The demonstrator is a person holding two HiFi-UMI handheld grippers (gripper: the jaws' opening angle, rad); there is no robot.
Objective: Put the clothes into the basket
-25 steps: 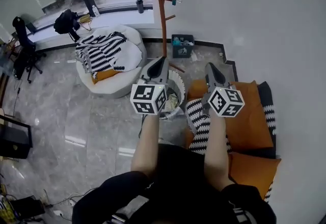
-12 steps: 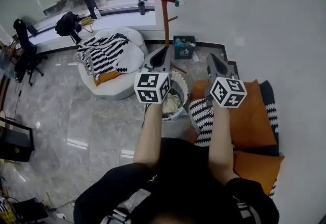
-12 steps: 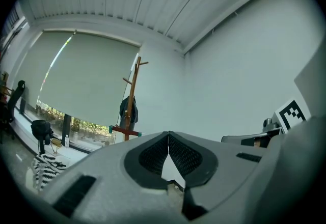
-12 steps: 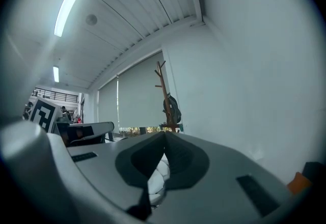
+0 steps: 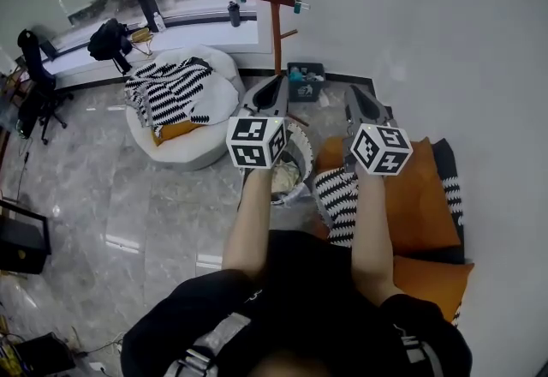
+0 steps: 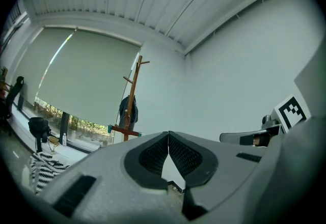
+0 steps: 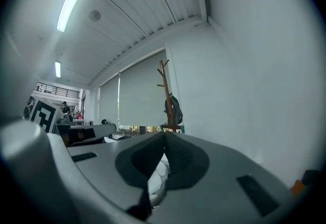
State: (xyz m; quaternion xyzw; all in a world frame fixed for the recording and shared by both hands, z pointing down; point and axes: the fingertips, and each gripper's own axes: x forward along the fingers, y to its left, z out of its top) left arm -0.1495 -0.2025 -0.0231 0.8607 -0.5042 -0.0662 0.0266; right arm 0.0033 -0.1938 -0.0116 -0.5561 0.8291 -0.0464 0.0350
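The basket (image 5: 305, 163) stands on the floor between my two forearms, with light cloth (image 5: 284, 179) lying in it. A black-and-white striped garment (image 5: 171, 89) is spread over a white beanbag (image 5: 224, 92) at the back left. Another striped cloth (image 5: 339, 195) lies on the orange cushions under my right arm. My left gripper (image 5: 280, 80) (image 6: 168, 134) is held level above the basket, jaws shut with nothing between them. My right gripper (image 5: 352, 90) (image 7: 164, 134) is level beside it, also shut and empty.
A wooden coat rack (image 5: 274, 7) with a dark bag hanging on it stands against the wall ahead, with a small crate (image 5: 306, 80) at its foot. Orange cushions (image 5: 424, 204) line the right wall. An office chair (image 5: 38, 88) and a dark bag (image 5: 110, 37) are at far left.
Both grippers have risen a little and drifted slightly forward, staying shut and empty. The clothes and the basket have not moved.
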